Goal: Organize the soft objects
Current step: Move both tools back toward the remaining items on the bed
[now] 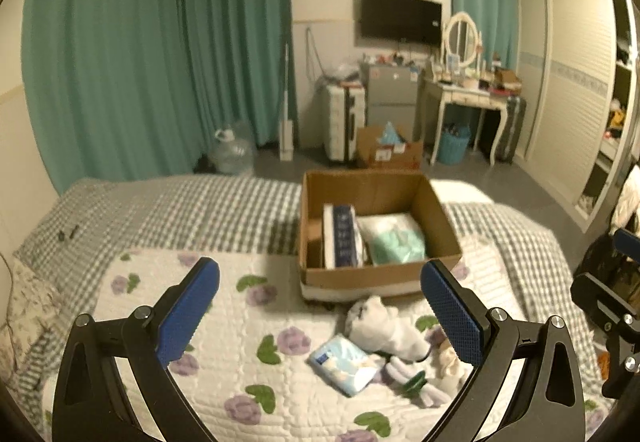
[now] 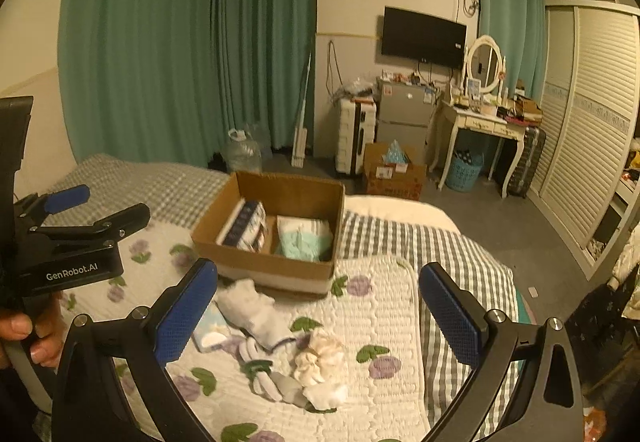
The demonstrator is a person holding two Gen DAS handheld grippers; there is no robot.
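Observation:
An open cardboard box [image 1: 440,218] [image 2: 264,268] stands on the bed and holds a blue-and-white pack [image 1: 342,236] [image 2: 244,228] and a white-and-mint soft pack [image 1: 394,238] [image 2: 306,238]. In front of it lie a grey-white plush toy [image 1: 384,326] [image 2: 254,308], a tissue pack [image 1: 344,364] [image 2: 210,334], rolled socks [image 1: 416,382] [image 2: 266,374] and cream fluffy pieces [image 2: 320,362]. My left gripper [image 1: 320,306] hovers open above the quilt, nothing between its fingers. My right gripper [image 2: 318,306] is open too, over the pile.
The bed carries a floral quilt [image 1: 224,362] over a checked cover [image 1: 192,210]. A hand [image 2: 24,338] holds the left gripper body [image 2: 72,242] at the left. Beyond the bed stand a floor box [image 2: 394,172], a dressing table [image 2: 484,122], a suitcase [image 2: 354,138] and a wardrobe [image 2: 592,130].

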